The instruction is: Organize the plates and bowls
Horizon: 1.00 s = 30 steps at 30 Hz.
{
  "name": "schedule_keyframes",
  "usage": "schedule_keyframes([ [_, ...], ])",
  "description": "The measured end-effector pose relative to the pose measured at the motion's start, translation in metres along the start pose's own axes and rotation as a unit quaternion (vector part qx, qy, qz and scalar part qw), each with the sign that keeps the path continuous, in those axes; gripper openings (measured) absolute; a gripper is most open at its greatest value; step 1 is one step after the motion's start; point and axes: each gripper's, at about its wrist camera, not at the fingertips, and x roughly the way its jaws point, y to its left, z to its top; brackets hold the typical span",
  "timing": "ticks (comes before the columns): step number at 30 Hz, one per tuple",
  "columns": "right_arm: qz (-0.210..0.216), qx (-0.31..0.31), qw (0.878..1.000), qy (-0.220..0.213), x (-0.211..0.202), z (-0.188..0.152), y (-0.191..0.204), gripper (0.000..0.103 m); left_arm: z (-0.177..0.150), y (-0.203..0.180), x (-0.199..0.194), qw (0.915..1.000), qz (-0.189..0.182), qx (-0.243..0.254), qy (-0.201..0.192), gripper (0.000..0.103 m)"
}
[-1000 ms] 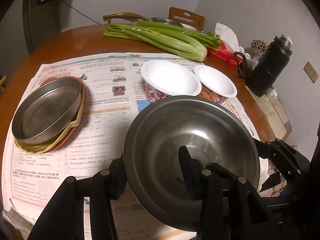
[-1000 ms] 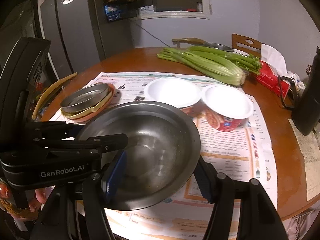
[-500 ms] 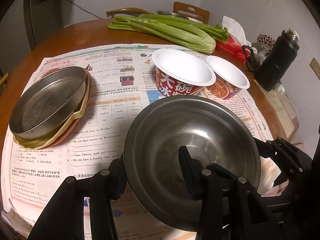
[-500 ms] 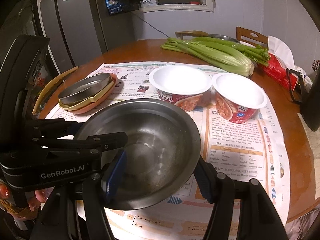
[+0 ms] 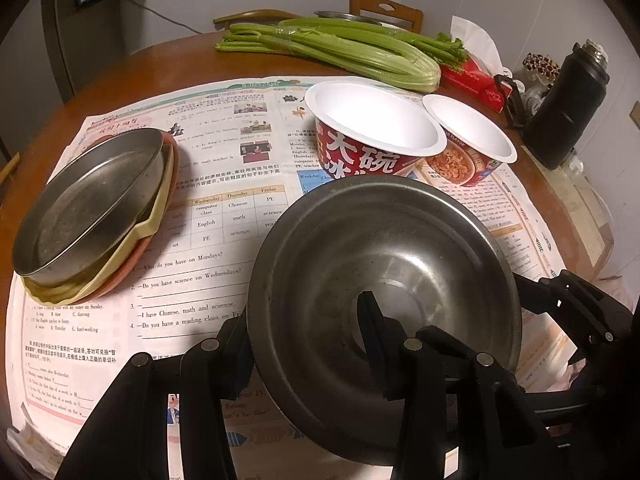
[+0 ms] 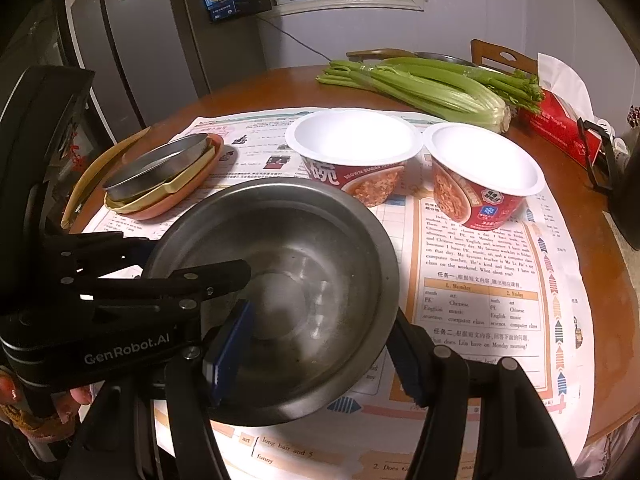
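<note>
Newspaper-covered round table (image 5: 120, 60): I grip the stiff, slick steel bowl (image 5: 384, 280) by opposite rims, left gripper (image 5: 304, 344) and right gripper (image 6: 320, 344) both clamped on it

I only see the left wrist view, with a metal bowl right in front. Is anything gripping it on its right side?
Observer: Yes. The right gripper clamps the metal bowl, with one finger inside and one outside the rim.
Operator: Who carries these tools?
Observer: A person. Their fingers show under the left gripper.
Operator: Any markings on it?
Observer: White lettering on its body reads GenRobot.AI.
</note>
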Motion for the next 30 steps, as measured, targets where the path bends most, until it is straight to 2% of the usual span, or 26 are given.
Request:
schedule_keyframes([
  [13, 0.003, 0.007, 1.000, 0.001, 0.003, 0.000, -0.006, 0.065, 0.001, -0.002, 0.002, 0.9999, 0.012, -0.004, 0.005, 0.055],
  [30, 0.006, 0.024, 0.999, -0.020, -0.013, 0.003, -0.014, 0.065, 0.002, 0.003, -0.018, 0.9995, 0.019, -0.017, -0.019, 0.057],
])
